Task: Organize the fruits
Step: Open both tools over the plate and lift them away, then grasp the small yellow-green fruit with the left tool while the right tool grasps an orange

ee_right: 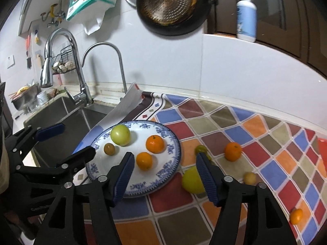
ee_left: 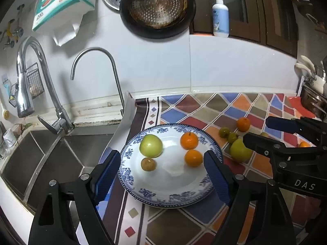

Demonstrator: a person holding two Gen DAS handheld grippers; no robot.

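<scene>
Left wrist view: left gripper [ee_left: 163, 168] hangs above the blue-and-white plate [ee_left: 143, 196], jaws spread wide, nothing between the pads. No contact with the fruit. The plate sits on a chequered mat [ee_left: 184, 224] just beside the sink [ee_left: 51, 159]. On the plate: one large green fruit [ee_left: 150, 145], one small brownish fruit [ee_left: 148, 164], two oranges [ee_left: 189, 140] [ee_left: 193, 158], all apart from each other. Off the plate, to its right on the mat: a large yellow-green fruit [ee_left: 240, 150], two small green fruits [ee_left: 224, 132] [ee_left: 232, 137] touching, and an orange [ee_left: 243, 124] behind them.

Right wrist view: right gripper [ee_right: 164, 172] released too, jaws apart and empty, held over the plate's right edge and the mat. The nearer orange on the plate shows between its fingers but is not touched. The yellow-green fruit lies partly behind the right finger [ee_right: 208, 181]. Further right on the mat: a small pale yellow fruit [ee_right: 249, 178] and a small orange [ee_right: 296, 216] near the frame edge, well apart.
</scene>
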